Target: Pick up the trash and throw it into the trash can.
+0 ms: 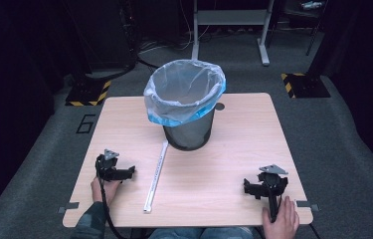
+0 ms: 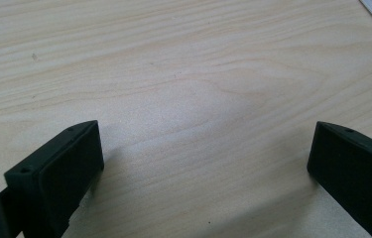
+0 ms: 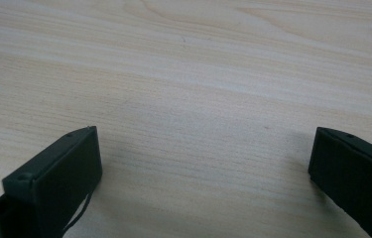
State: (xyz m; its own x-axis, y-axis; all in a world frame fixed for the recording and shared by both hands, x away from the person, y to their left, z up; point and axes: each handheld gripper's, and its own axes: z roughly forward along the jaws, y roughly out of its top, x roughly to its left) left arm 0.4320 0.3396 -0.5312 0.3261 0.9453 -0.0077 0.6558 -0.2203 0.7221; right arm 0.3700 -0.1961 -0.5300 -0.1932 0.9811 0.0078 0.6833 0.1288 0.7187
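High view: I rest my left gripper near the table's front left corner and my right gripper near the front right corner, both with jaws wide apart and holding nothing. A long white strip lies untouched just beside my left gripper, running toward a lined bin at the back edge. I judge nothing is done yet. Bare wood between leaves ample room.

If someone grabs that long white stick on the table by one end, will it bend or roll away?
The long white strip looks thin and flat, so it probably won't roll. Being so long and slim, it may sag or wobble if lifted by one end. It looks light, and lying flat on the smooth wooden table, it might slide when nudged.
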